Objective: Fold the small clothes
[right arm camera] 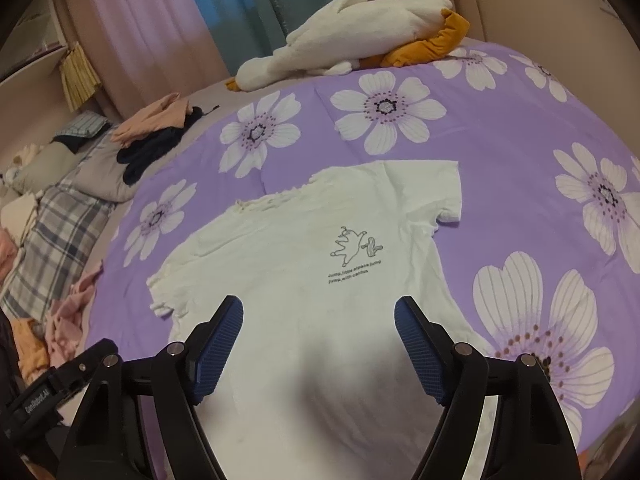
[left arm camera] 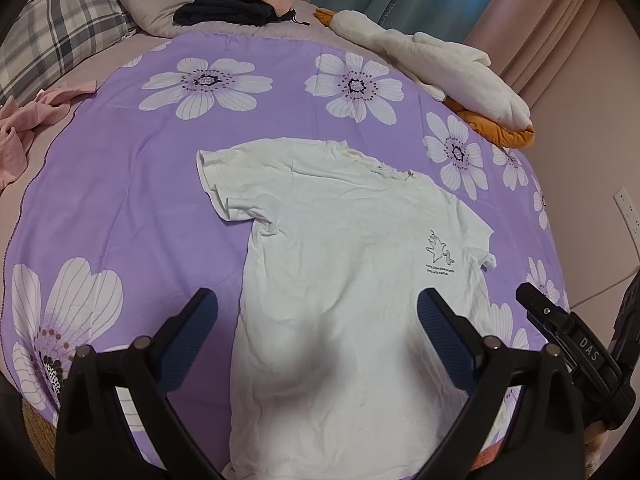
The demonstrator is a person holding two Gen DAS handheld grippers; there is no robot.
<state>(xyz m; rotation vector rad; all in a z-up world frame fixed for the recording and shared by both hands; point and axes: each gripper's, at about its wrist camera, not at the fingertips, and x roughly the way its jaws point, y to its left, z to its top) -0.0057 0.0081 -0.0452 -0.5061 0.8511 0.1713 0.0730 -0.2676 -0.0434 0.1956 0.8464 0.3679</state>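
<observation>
Item: left tongs (left arm camera: 318,312), hovering low, jaws standing spread wide, gripping nothing. One finger is hanging over bare purple cover, the other over the shirt's lower body.

Item: right tongs (right arm camera: 319,318), likewise spread and empty, both fingers hovering above the shirt's lower half.

Item: white T-shirt (left arm camera: 352,280), lying flat and unfolded directly under and ahead of both tongs, print side up, hem nearest them, collar farthest, one sleeve (left arm camera: 216,184) spreading out beyond the left tongs and the other (right arm camera: 444,192) beyond the right tongs. Small drawing (right arm camera: 354,246) sitting just ahead of the right tongs.

Step, as I judge it: folding is not yet starting; the shirt is only laid out. The next move is likely calling for each tong to close on a side edge or sleeve and carry it inward.

Item: flowered purple bedspread (left arm camera: 132,200), stretching beneath everything.

Item, farther: plush duck (right arm camera: 352,36), dark and peach clothes pile (left arm camera: 236,0), plaid pillow (left arm camera: 60,32), all well beyond the tongs.
</observation>
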